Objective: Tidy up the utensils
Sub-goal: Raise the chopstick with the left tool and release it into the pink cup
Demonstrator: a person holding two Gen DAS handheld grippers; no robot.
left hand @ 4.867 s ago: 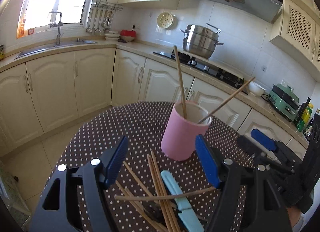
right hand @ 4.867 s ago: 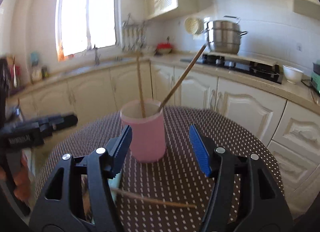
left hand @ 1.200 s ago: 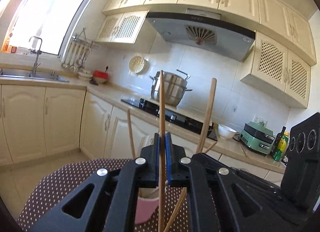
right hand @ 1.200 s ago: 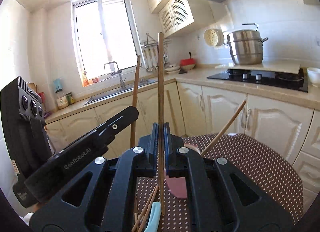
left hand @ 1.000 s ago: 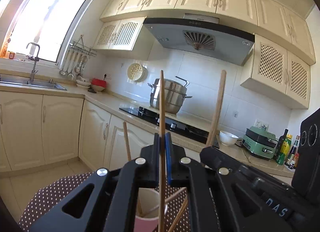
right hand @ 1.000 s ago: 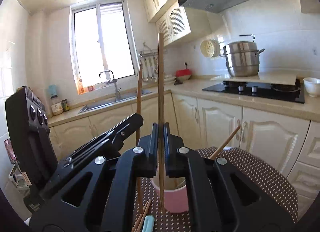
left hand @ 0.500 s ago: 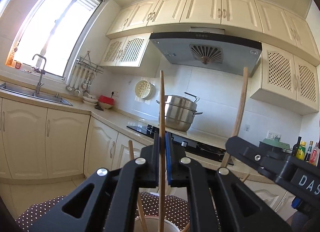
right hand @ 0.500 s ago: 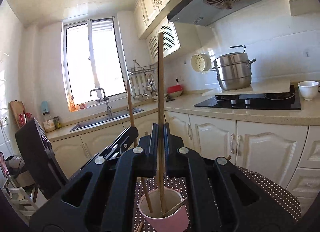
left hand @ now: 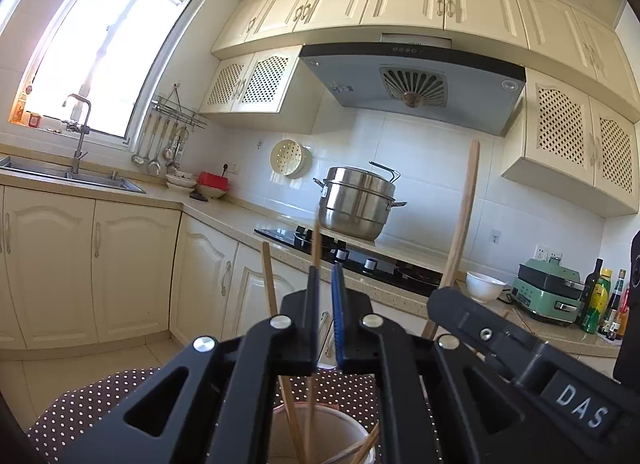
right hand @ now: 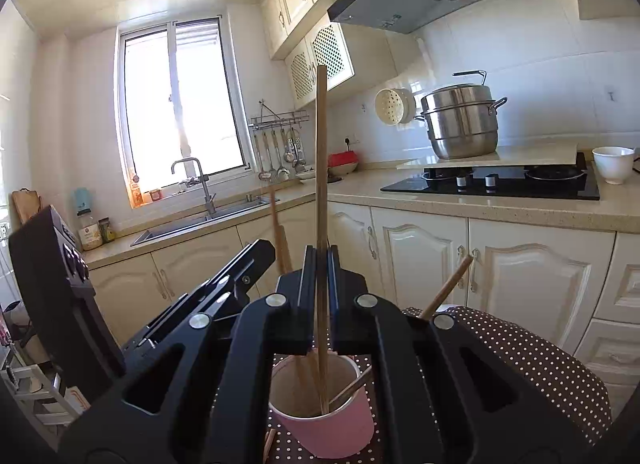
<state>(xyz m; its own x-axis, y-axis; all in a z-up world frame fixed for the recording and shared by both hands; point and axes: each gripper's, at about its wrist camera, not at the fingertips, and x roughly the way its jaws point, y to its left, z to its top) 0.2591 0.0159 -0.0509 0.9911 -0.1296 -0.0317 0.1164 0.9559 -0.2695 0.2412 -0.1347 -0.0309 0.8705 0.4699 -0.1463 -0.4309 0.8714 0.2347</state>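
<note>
Left wrist view: the left tool points level, its jaws drawn nearly together with a chopstick standing upright in the narrow slot between them. The stick seems to rest against the left pad, and a sliver of daylight shows by the blue pad; whether it is truly pinched or just let go cannot be told for sure. Its lower end reaches into the pink cup directly below, which already holds other sticks and stands on the dotted table. The right tool's body crosses on the right, bearing its own stick.

Right wrist view: the right tool is clenched on a long wooden chopstick, held upright about a third of the way up its length. Its tip sits inside the cup, apparently near the bottom. The left tool hangs just beside, on the left.

By my judgement these sticks are light, stiff and smooth, so they pivot or slide readily in a pinch. A hold near the middle keeps them plumb. The cup looks light too and may tip if a stick levers against its rim.
</note>
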